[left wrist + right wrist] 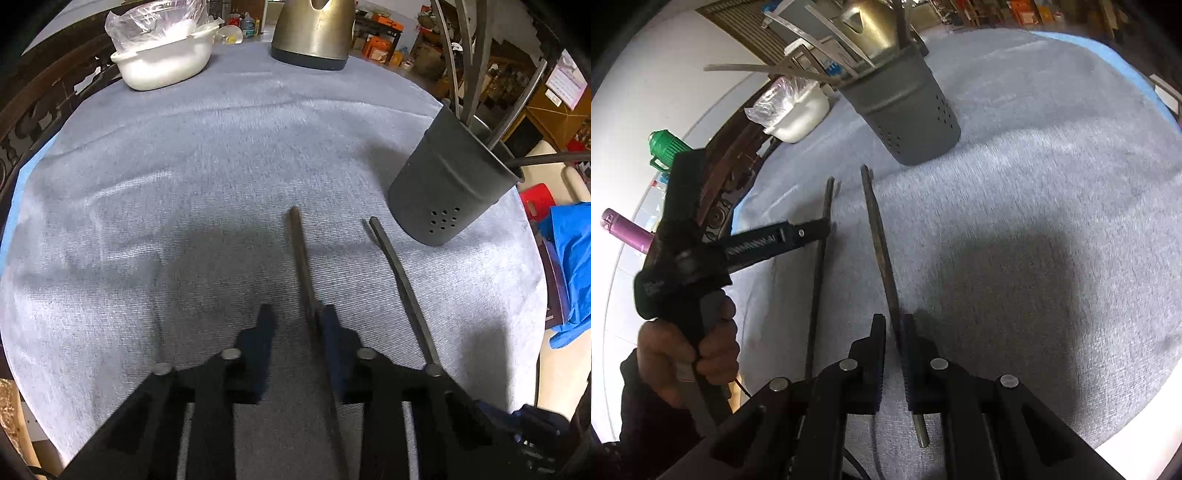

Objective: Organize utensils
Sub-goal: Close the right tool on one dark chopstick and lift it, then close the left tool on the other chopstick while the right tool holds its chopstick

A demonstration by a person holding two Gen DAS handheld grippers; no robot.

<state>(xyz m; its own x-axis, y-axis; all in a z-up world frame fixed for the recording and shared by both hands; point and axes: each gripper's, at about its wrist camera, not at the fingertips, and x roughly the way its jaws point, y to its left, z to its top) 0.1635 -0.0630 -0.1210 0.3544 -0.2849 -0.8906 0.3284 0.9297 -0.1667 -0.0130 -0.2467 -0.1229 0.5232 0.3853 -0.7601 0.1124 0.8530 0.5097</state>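
Note:
Two thin dark chopsticks lie side by side on the grey cloth (184, 177). One chopstick (301, 254) runs between the fingers of my left gripper (295, 319), touching only the right finger, so that gripper stands open around it. In the right wrist view the left gripper (825, 227) reaches that chopstick (817, 295) from the left. My right gripper (894, 323) is shut on the second chopstick (881, 243), which in the left wrist view (400, 280) hovers a little above its shadow. Both point toward a dark grey perforated utensil holder (443, 184) (908, 114) with several metal utensils in it.
A white bowl (162, 62) with a plastic bag and a metal kettle (314, 33) stand at the table's far edge. A blue cloth (569, 258) hangs off the right. A hand (694, 350) grips the left tool. A dark carved chair back (731, 177) borders the table.

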